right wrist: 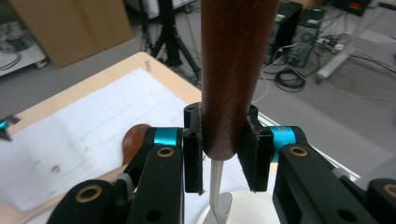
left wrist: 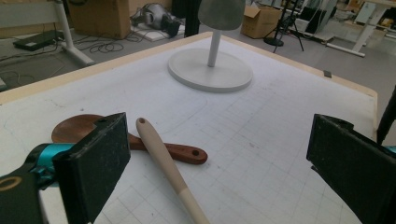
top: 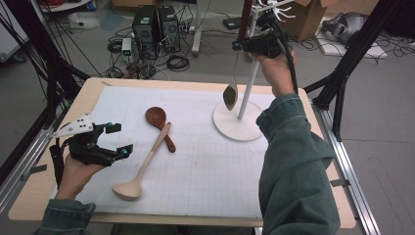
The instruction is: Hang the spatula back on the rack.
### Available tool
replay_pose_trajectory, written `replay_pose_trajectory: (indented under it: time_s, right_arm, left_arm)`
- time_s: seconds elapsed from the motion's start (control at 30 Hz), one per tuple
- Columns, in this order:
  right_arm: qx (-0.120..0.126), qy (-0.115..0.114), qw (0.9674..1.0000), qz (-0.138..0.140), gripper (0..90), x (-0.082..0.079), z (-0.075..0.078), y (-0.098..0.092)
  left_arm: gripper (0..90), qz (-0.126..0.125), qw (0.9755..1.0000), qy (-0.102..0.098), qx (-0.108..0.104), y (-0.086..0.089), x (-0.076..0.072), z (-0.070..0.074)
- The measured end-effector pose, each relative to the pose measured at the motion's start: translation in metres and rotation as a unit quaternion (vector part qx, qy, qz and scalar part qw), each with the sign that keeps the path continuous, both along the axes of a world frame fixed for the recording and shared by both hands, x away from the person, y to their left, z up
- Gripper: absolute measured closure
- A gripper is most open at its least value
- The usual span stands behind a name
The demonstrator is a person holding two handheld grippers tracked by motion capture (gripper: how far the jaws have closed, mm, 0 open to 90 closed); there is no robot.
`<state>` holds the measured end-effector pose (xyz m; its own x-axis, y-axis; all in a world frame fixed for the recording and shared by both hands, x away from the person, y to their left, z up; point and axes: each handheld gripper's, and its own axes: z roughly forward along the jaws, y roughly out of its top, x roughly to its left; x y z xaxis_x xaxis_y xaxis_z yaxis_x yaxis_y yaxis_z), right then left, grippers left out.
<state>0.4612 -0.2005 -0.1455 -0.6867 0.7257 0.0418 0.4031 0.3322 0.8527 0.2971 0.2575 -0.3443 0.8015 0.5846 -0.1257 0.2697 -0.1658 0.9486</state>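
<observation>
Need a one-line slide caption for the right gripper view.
Right hand-held gripper shut on a ladle's brown handle, metal shaft hanging below, above the white mat.

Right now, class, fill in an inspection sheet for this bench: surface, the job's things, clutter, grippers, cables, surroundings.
Surface: wooden table under a white gridded mat, faintly marked.
Job's things: ladle with a dark wooden handle, held upright beside the white rack; its metal bowl hangs above the rack's round base.
Clutter: dark wooden spoon and pale wooden ladle lie crossed on the mat, the pale handle on top.
Grippers: right gripper shut on the handle, fingers pressing both sides; left gripper open, nothing between, hovering low over the mat.
Cables: tangle on the floor beyond the table.
Surroundings: computer towers, cardboard boxes, black frame legs.
</observation>
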Motion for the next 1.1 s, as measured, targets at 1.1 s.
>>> replay_pose_trajectory:
  time_s: [1.1]
  right_arm:
    - [-0.008,-0.001,0.9989,0.046,73.1,-0.023,-0.015,-0.022]
  left_arm:
    - [6.7,-0.004,1.0,0.0,0.003,-0.003,-0.001,0.0]
